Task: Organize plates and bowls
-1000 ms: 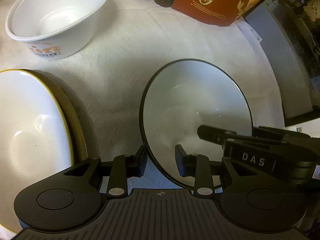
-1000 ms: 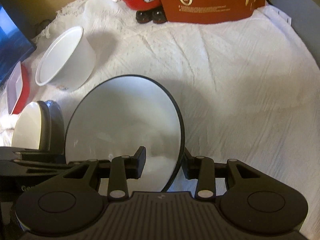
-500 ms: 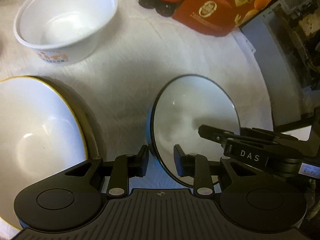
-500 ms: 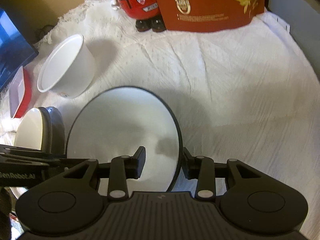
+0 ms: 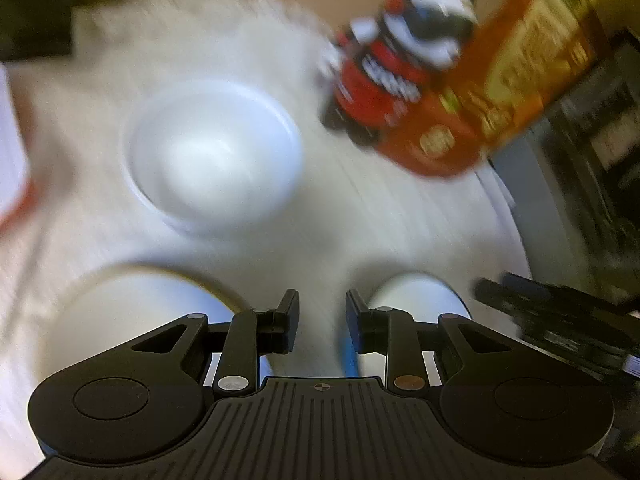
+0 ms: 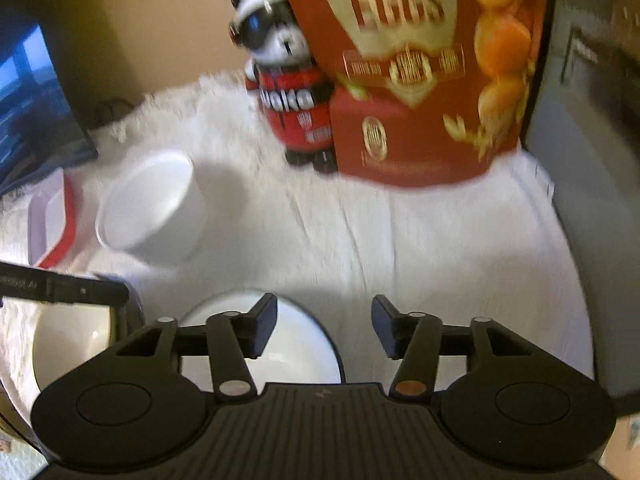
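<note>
White cloth (image 5: 384, 216) covers the table in the blurred left wrist view, and the deep white plastic bowl (image 5: 212, 156) standing on it serves as the landmark here. Nearer the camera than that bowl, to its left, lies the yellow-rimmed white bowl (image 5: 120, 320); nearer and to its right, the dark-rimmed white bowl (image 5: 416, 296) sits just beyond the left gripper (image 5: 322, 320), whose jaws stand apart with only cloth showing between them. Beyond the plastic bowl, to its right, a red panda figure (image 5: 384, 76) leans against an orange-red carton (image 5: 500, 92). In the right wrist view the same plastic bowl (image 6: 152, 208) sits left of centre; behind it to the right are the figure (image 6: 292, 92) and the carton (image 6: 432, 80), and at its left a red-edged lid or tray (image 6: 52, 224). Nearer than the plastic bowl, the dark-rimmed bowl (image 6: 276, 344) rests on the cloth under the right gripper (image 6: 324, 330), whose jaws are spread wide and grip nothing; the yellow-rimmed bowl (image 6: 68, 348) lies left of it, partly behind the other tool. By my reading the work is unfinished: the three bowls rest separately, none nested, and neither tool carries anything, so gathering or stacking them looks left to do. No flat plate is clearly visible.
</note>
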Demonstrator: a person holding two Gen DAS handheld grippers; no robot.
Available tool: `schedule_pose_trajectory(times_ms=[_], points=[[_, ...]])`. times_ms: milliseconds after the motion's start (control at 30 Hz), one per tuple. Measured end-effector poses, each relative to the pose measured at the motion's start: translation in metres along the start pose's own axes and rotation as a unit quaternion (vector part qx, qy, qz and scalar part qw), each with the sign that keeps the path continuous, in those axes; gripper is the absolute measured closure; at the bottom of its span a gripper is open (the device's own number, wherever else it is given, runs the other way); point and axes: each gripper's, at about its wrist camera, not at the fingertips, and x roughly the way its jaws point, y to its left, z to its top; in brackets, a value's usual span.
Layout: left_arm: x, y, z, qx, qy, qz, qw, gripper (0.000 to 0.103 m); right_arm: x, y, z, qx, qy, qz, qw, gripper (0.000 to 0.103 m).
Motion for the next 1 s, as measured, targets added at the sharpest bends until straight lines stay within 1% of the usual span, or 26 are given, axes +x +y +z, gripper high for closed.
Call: schedule_pose_trajectory(times_ms=[33, 100, 200, 233, 300, 367, 433, 467, 533, 600, 733, 833, 933, 967, 1000], points=[[-0.004, 0.004, 0.005, 0.000, -0.013, 0.011, 0.9999, 0.074, 0.000, 0.004, 0.004, -0.005, -0.006, 0.001, 1.000, 0.043], [-0.011, 0.013, 0.015, -0.002, -0.039, 0.038, 0.9985, 0.074, 0.002, 0.011, 0.014, -0.010, -0.011, 0.005, 1.000, 0.035], [-0.017, 0.028, 0.031, -0.007, -0.067, 0.073, 0.9950, 0.074, 0.011, 0.023, 0.026, -0.017, -0.010, 0.008, 1.000, 0.026], [-0.016, 0.032, 0.036, -0.004, -0.073, 0.084, 0.9938, 0.074, 0.014, 0.028, 0.029, -0.022, -0.010, 0.007, 1.000, 0.025], [-0.011, 0.044, 0.045, 0.001, -0.072, 0.110, 0.9913, 0.074, 0.019, 0.041, 0.036, -0.036, -0.014, 0.005, 0.999, 0.019], [-0.005, 0.054, 0.051, 0.001, -0.060, 0.129, 0.9898, 0.074, 0.024, 0.056, 0.041, -0.048, -0.024, 0.003, 0.999, 0.016], [0.005, 0.062, 0.056, -0.002, -0.048, 0.135, 0.9897, 0.074, 0.032, 0.069, 0.045, -0.067, -0.027, 0.003, 0.997, 0.015], [0.010, 0.065, 0.058, -0.002, -0.045, 0.136, 0.9897, 0.074, 0.037, 0.074, 0.048, -0.074, -0.023, 0.007, 0.997, 0.015], [0.018, 0.069, 0.059, 0.000, -0.039, 0.141, 0.9893, 0.074, 0.054, 0.081, 0.055, -0.073, 0.004, 0.026, 0.997, 0.015], [0.028, 0.073, 0.060, -0.005, -0.030, 0.148, 0.9886, 0.073, 0.074, 0.086, 0.061, -0.057, 0.026, 0.030, 0.998, 0.016], [0.046, 0.086, 0.063, -0.028, -0.010, 0.134, 0.9906, 0.073, 0.111, 0.098, 0.067, -0.039, 0.043, 0.010, 0.998, 0.016], [0.053, 0.092, 0.064, -0.043, -0.007, 0.125, 0.9912, 0.073, 0.134, 0.103, 0.067, -0.021, 0.068, 0.026, 0.997, 0.018], [0.062, 0.100, 0.067, -0.067, 0.006, 0.097, 0.9930, 0.073, 0.151, 0.110, 0.064, -0.006, 0.092, 0.042, 0.995, 0.027], [0.064, 0.103, 0.067, -0.076, 0.010, 0.083, 0.9936, 0.073, 0.156, 0.113, 0.063, -0.003, 0.100, 0.047, 0.994, 0.034], [0.064, 0.104, 0.067, -0.081, 0.011, 0.076, 0.9938, 0.072, 0.158, 0.115, 0.061, -0.001, 0.109, 0.055, 0.993, 0.047]])
